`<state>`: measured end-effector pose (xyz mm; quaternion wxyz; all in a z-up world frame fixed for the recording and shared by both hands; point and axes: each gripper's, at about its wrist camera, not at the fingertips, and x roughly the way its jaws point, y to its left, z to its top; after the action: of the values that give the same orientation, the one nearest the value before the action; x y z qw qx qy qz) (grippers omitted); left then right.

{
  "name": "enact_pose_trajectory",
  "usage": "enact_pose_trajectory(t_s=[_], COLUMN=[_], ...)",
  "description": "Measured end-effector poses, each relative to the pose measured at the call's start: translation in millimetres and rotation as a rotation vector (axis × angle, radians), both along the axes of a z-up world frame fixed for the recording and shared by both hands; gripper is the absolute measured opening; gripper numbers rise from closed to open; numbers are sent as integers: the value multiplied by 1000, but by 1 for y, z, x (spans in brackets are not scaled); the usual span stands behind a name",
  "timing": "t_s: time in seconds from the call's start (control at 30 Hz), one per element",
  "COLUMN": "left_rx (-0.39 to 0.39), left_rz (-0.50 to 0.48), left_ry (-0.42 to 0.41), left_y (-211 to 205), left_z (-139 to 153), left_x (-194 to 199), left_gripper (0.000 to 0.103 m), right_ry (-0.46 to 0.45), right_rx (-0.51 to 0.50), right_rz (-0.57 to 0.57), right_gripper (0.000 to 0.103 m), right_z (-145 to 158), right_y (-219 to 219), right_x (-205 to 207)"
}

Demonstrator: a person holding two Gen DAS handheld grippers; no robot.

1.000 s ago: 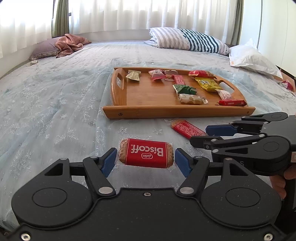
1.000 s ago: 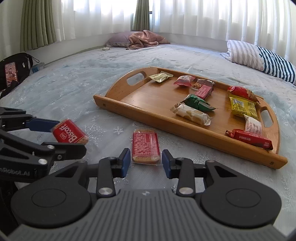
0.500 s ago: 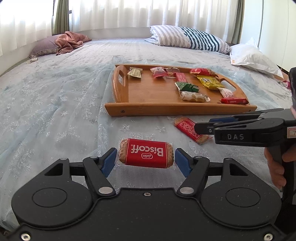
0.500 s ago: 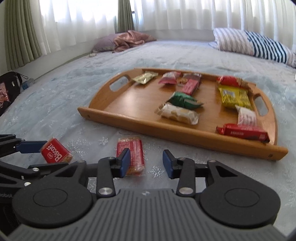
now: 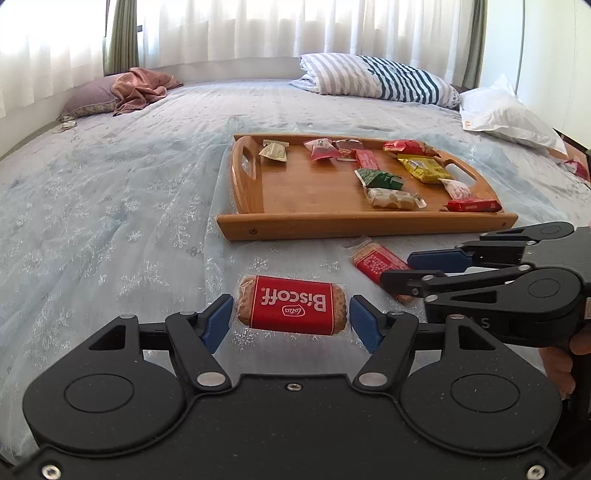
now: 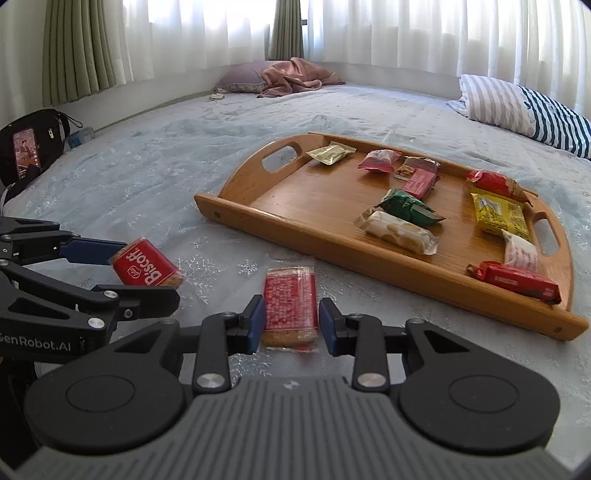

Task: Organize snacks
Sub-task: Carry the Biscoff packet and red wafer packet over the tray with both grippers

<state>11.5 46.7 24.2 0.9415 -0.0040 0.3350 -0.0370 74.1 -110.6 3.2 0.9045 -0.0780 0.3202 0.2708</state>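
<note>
The left gripper point(image 5: 291, 319) has its blue fingers point(image 5: 217, 322) spread to either side of a red Biscoff packet point(image 5: 291, 304), which lies crosswise between them; from this view it is not certain the pads press on its ends. Just to its right, the right gripper point(image 6: 291, 323) frames a second red biscuit packet point(image 6: 290, 307) lying lengthwise on the bed; its fingers have just been opening and now stand a little apart from the wrapper's sides, not pinching it. A person's hand point(image 5: 561, 363) shows at the right gripper's handle. The step in hand looks like gathering the last two loose snacks, one per gripper. The next move calls for each pair of fingers to close squarely on its packet, gently enough not to crush the biscuit, then lift it over the raised rim of the wooden tray point(image 6: 306, 242), which sits just beyond on the bed and already holds about nine wrapped snacks toward its far and right sides, leaving the near left part bare. The surface is a pale blue bedspread point(image 5: 110, 206) with snowflake patterns, soft and slightly rumpled. Farther off lie a striped pillow point(image 5: 373, 79), a white pillow point(image 5: 506, 114) and a pink cloth point(image 5: 138, 88), with sheer white curtains point(image 6: 406, 33) over bright windows.
</note>
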Motion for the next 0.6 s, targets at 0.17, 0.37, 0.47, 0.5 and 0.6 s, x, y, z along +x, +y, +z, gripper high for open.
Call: enact_pose_trajectory(t_s=[0.17, 0.37, 0.47, 0.5, 0.6], left_rx=[-11, -43, -37, -37, -48], left_rz=[-36, -72, -95, -99, -107], left_ry=[4, 6, -9, -11, -17], left_y=[3, 9, 10, 11, 13], left_z=[5, 14, 22, 25, 34], left_x=[6, 19, 27, 31, 43], left_gripper=[66, 65, 64, 64, 64], right_ry=[8, -3, -26, -36, -62], right_rx=[-4, 40, 67, 77, 108], right_rz=[-22, -67, -93, -104, -143], right_gripper=[37, 37, 37, 37, 37], right_z=[-4, 2, 12, 16, 27], right_y=[5, -2, -7, -8, -12], right_x=[2, -3, -5, -5, -3])
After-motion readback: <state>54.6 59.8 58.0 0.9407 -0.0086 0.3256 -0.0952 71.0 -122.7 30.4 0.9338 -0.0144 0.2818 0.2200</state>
